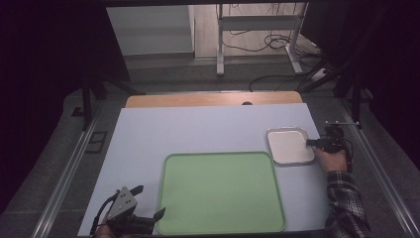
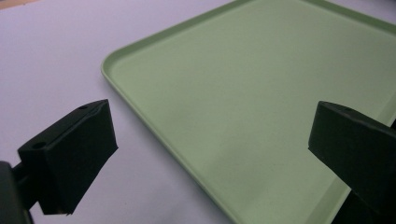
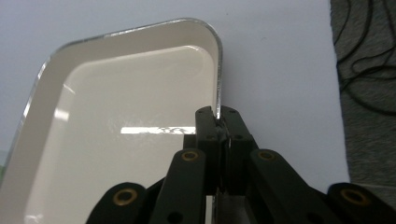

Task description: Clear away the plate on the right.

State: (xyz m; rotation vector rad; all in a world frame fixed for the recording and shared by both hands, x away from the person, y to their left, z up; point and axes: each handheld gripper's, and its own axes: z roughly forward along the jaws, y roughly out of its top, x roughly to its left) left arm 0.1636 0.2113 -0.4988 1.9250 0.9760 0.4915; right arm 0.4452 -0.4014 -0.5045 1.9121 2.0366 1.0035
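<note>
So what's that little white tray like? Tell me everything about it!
The little white tray is a shallow rectangle with rounded corners, a glossy white inside and a thin shiny rim that looks like metal. It is empty, with light glinting off its bottom. It lies on the pale table, just beyond the far right corner of the big green tray. The right gripper has its black jaws shut on the tray's right rim, one jaw inside and one outside. Whether it sits flat or slightly tipped is hard to tell.
</note>
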